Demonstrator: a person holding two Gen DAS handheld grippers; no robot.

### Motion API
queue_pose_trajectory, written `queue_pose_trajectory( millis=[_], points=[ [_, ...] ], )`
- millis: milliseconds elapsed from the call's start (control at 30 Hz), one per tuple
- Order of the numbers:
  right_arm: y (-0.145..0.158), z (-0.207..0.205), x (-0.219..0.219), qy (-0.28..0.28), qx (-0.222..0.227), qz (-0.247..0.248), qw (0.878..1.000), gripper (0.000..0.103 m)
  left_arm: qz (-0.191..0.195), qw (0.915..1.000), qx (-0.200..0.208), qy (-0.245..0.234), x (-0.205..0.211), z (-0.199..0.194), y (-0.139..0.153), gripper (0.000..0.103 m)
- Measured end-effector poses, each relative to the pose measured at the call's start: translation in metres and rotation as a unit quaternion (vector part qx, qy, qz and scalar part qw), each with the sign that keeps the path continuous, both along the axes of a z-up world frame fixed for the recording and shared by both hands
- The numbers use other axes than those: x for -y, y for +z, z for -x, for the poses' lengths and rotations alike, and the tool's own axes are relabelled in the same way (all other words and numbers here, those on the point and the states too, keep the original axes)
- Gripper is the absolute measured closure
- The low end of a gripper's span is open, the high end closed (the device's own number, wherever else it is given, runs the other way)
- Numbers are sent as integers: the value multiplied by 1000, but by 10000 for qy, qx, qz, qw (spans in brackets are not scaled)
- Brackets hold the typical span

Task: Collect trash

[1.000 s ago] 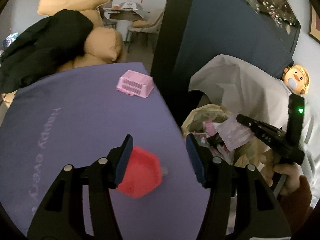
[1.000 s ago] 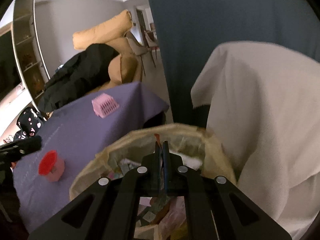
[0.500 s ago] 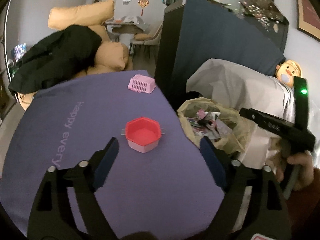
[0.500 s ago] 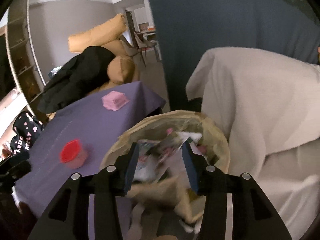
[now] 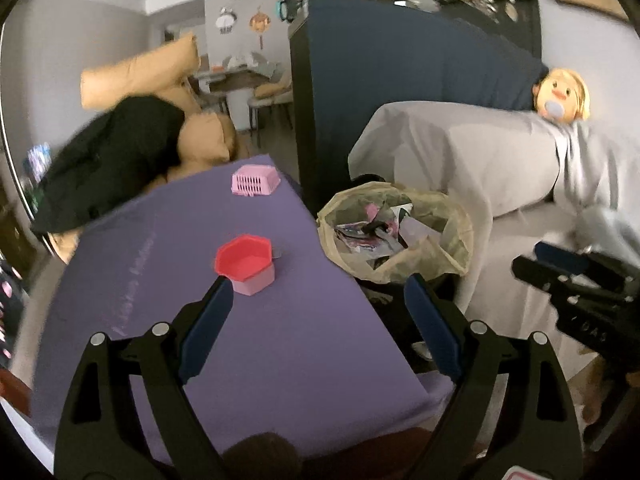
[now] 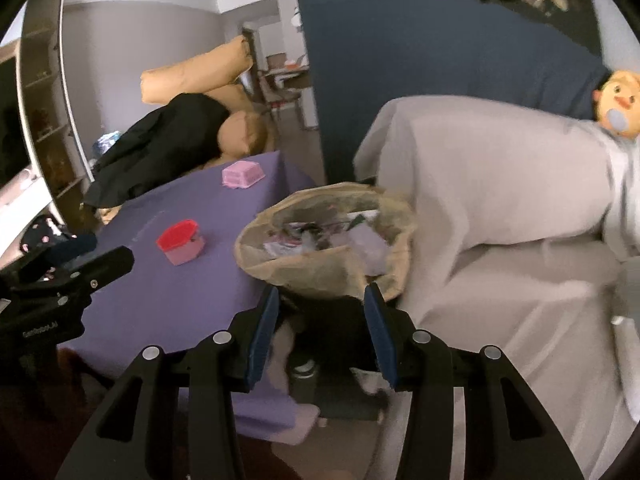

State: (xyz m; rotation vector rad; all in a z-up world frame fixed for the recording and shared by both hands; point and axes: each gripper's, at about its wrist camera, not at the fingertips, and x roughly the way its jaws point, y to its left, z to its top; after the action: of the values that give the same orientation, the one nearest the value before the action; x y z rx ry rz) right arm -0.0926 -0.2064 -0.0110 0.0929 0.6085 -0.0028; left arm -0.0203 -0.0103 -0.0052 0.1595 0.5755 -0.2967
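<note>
Thin yellowish bag (image 5: 394,236), stuffed with trash, lower centre beside purple surface (image 5: 200,320); left tongs (image 5: 316,320) and right tongs (image 6: 320,316) both gaping, empty. Could snag, spilling scraps.

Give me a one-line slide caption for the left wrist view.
Open left gripper over purple table, red-rimmed pink cup ahead, full trash bag beside it.

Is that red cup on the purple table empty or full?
Empty, as far as shows: the red cup stands upright, and the left view shows only bare pink inside.
</note>
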Motion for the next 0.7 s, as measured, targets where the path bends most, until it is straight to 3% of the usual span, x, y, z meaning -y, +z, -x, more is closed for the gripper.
queue_pose_trajectory(
  millis=[233, 700],
  points=[
    [-2, 15, 17, -105, 215, -270, 9993, 60, -113, 9998, -155, 34, 7, 1, -2, 20],
    [-5, 24, 20, -130, 339, -339, 9988, 60, -224, 9997, 30, 46, 7, 9, 4, 20]
  ],
)
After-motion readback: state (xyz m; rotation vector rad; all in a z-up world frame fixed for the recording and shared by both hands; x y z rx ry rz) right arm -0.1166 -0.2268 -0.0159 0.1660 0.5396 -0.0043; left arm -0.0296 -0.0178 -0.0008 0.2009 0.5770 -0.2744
